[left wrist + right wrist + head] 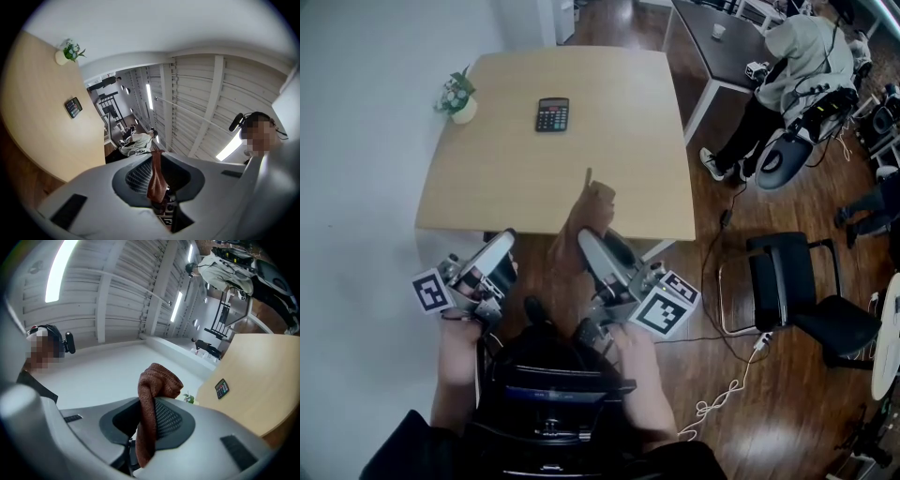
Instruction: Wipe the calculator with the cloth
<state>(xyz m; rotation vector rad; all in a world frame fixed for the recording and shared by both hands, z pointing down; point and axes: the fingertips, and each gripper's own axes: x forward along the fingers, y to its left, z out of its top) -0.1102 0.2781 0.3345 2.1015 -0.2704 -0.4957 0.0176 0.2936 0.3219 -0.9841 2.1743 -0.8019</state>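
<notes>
A black calculator (552, 114) lies on the far half of the light wooden table (506, 178); it also shows small in both gripper views (73, 107) (221, 388). Both grippers hang in front of the table's near edge, short of it. My right gripper (586, 239) is shut on a brown knitted cloth (591, 211) whose folded end sticks out past the jaws (157, 380). My left gripper (508, 239) is shut, a little to the left of the cloth and apart from it. In the left gripper view the cloth (157, 180) shows as a thin strip in the gap of the jaws.
A small potted plant (457, 97) stands at the table's far left corner. A white wall runs along the left. To the right are a seated person (797, 66) at another desk, a black chair (806, 291) and white cables (722, 398) on the wooden floor.
</notes>
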